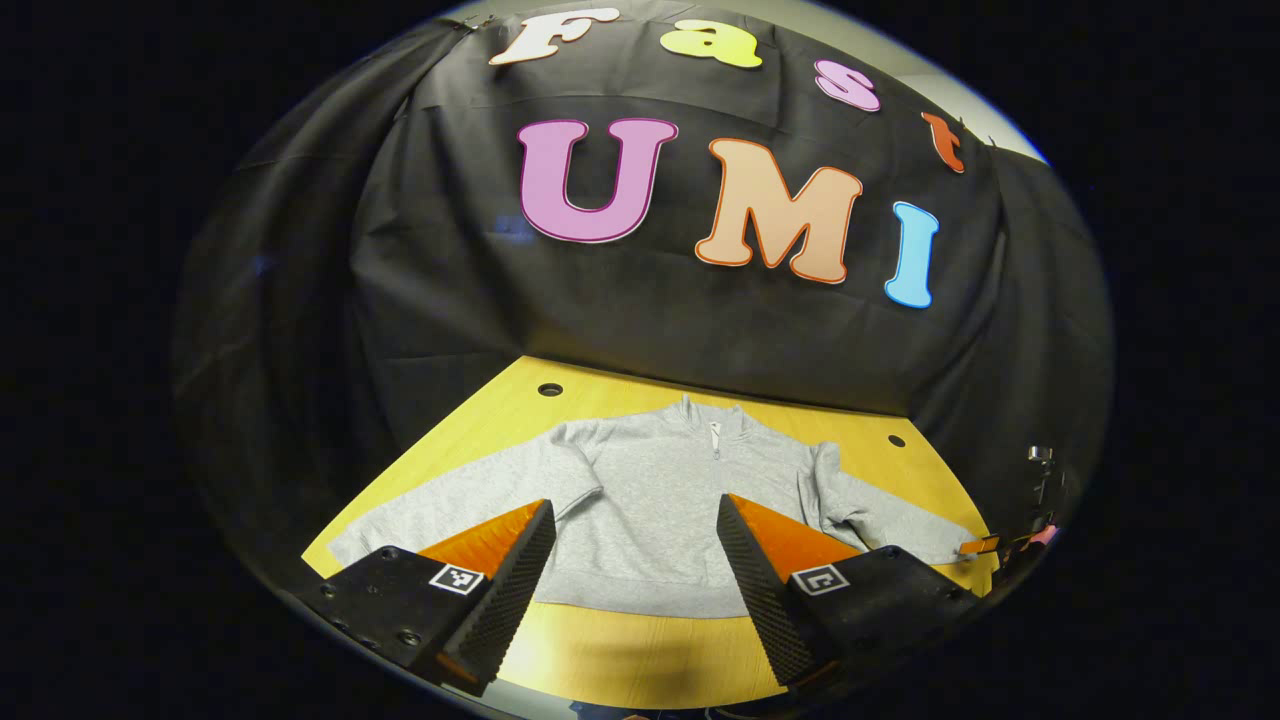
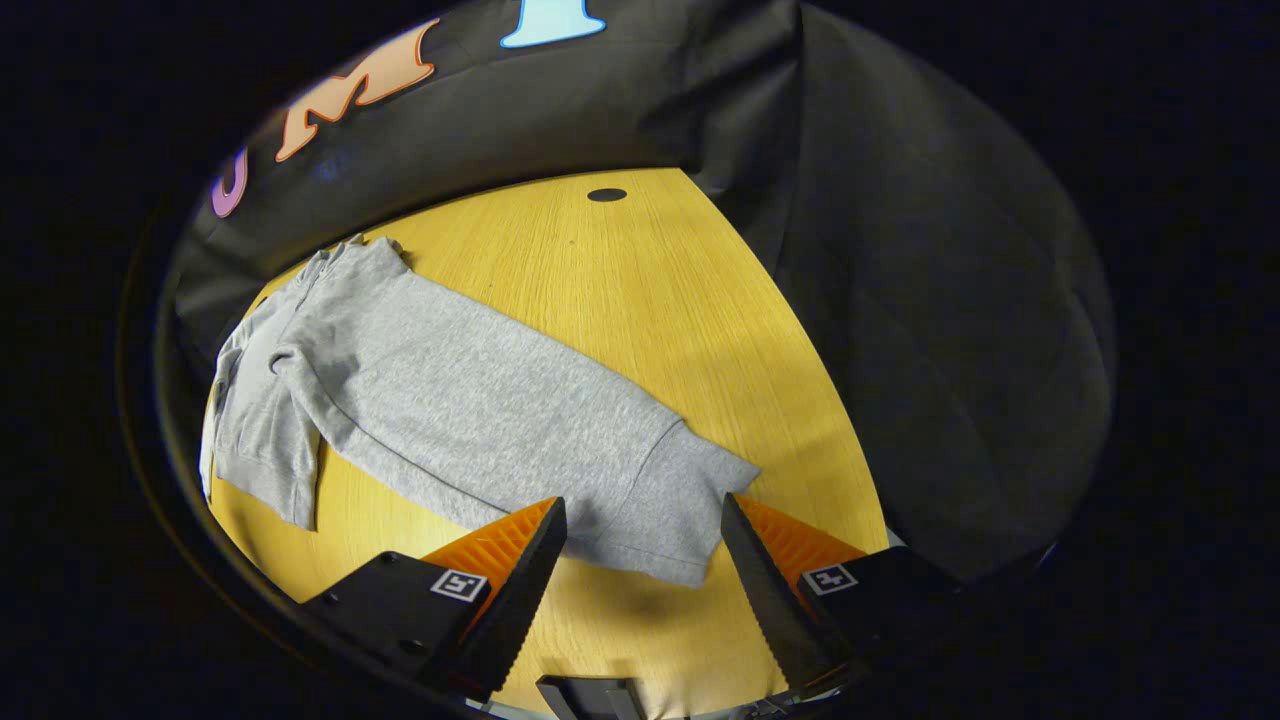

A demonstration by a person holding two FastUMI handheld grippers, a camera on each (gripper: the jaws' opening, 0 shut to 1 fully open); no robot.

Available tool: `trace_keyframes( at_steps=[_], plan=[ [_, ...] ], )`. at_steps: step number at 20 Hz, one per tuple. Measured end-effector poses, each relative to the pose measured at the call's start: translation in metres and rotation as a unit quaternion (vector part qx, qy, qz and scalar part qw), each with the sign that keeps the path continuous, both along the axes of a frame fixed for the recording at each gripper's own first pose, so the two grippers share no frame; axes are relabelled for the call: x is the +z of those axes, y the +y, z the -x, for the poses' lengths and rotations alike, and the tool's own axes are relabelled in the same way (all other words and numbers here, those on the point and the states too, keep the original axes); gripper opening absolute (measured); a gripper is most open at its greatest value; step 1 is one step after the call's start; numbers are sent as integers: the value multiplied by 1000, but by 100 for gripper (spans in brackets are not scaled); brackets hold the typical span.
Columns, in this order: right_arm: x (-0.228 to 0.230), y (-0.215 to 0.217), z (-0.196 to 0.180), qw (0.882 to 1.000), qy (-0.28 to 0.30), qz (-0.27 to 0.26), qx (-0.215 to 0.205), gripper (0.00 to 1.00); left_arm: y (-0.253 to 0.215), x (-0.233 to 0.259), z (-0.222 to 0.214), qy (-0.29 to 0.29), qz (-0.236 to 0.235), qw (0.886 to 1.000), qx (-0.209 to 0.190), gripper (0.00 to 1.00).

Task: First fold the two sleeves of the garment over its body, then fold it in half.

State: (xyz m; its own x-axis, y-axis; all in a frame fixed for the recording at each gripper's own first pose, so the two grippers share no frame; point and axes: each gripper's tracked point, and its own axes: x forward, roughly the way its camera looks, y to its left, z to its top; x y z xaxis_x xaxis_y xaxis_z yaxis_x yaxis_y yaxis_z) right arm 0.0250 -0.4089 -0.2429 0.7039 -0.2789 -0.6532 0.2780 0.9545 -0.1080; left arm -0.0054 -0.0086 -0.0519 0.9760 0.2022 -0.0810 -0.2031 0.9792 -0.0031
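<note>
A grey sweatshirt [image 1: 650, 490] lies flat mid-table [image 1: 640, 650], both sleeves spread toward the side edges; the right gripper [image 2: 640, 560] hovers wide open over the right cuff [image 2: 670, 510], holding nothing; the left gripper [image 1: 635, 560], equally open and empty, faces the hem; first sleeve fold likely next, needing a cuff pinch.

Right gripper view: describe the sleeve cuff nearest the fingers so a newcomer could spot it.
Start at the yellow wooden table, where a grey sweatshirt lies flat. Follow its long outstretched sleeve to the ribbed cuff at the end, lying between the open right gripper fingers.
</note>
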Motion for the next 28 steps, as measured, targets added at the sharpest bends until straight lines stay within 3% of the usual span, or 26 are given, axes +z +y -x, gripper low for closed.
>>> trace_keyframes(
  at_steps=[4, 6, 7, 9, 10, 11, 12, 13, 14, 17, 22, 28],
  plan=[
    [-13, 0, 0, 1000, 16, -17, -3, 98, 2, -5, 3, 4, -5, 1000, 8, 95],
    [-15, 1, 0, 1000, 19, -12, 0, 86, 4, -6, 6, 5, -2, 1000, 12, 95],
    [-16, 2, 1, 1000, 23, -10, 0, 86, 5, -7, 6, 5, -1, 1000, 15, 95],
    [-14, 6, 0, 1000, 25, -10, 9, 77, 9, -5, 7, 4, 0, 1000, 19, 95],
    [-16, 10, 0, 999, 27, -10, 13, 61, 11, -6, 7, 4, -1, 1000, 21, 95],
    [-18, 12, -2, 999, 29, -10, 14, 57, 13, -6, 8, 3, 0, 1000, 21, 95],
    [-16, 16, -1, 999, 29, -11, 17, 41, 14, -6, 8, 2, 0, 1000, 21, 95],
    [-15, 19, -1, 999, 29, -7, 14, 33, 16, -5, 9, 2, 1, 1000, 22, 95],
    [-18, 19, -1, 999, 31, -2, 14, 18, 18, -7, 9, 4, 2, 1000, 22, 95],
    [-9, 25, 0, 1000, 24, 11, 9, 12, 25, -8, 9, 4, 3, 1000, 17, 95],
    [25, 45, 4, 1000, -18, 19, -10, 11, 36, -9, 7, 9, 4, 1000, -11, 95],
    [63, 104, 16, 997, -55, 43, -14, 11, 65, -2, -1, 16, -5, 998, -63, 95]
  ],
)
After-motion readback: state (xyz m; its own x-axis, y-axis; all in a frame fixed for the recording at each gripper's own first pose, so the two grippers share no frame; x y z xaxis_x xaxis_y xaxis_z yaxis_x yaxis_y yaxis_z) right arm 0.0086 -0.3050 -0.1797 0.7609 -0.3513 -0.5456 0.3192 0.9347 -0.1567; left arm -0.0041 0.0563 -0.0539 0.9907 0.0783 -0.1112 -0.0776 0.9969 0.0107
